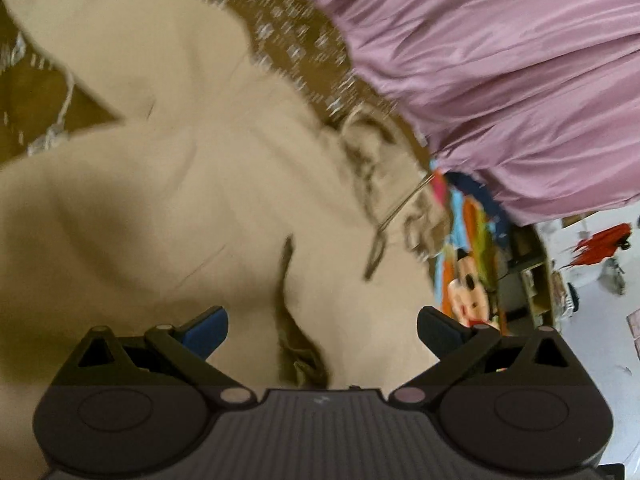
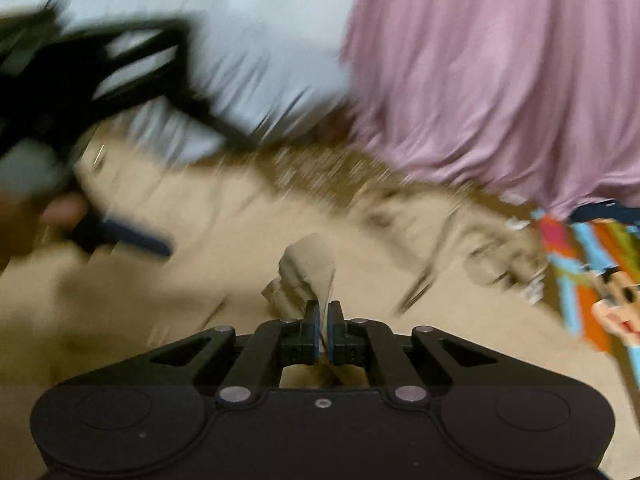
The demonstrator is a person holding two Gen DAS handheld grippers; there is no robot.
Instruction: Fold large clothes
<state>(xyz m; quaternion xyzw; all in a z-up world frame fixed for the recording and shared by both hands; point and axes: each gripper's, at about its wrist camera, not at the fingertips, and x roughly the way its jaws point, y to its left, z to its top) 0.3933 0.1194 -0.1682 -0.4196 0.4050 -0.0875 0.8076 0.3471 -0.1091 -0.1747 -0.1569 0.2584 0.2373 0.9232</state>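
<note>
Nearest to us, our right gripper point(image 2: 323, 316) has its jaws pressed together on a small bunched corner of the beige garment point(image 2: 308, 268), which pokes up just beyond the blue pads point(image 2: 316, 328). Our left gripper point(image 1: 322, 326) hovers over the same garment point(image 1: 180, 184) with its jaws spread wide and nothing between them. We see the garment spread flat over a brown patterned bedspread point(image 1: 288, 36), filling the near and left part of both views, with a gathered waist and a drawstring point(image 1: 396, 208) toward the right. Beyond it on the far right lies a pink satin cloth point(image 1: 500, 80), and a bright cartoon print point(image 1: 472, 280) shows at the right edge. From the right wrist view, the left gripper point(image 2: 120, 236) appears blurred at the far left.
</note>
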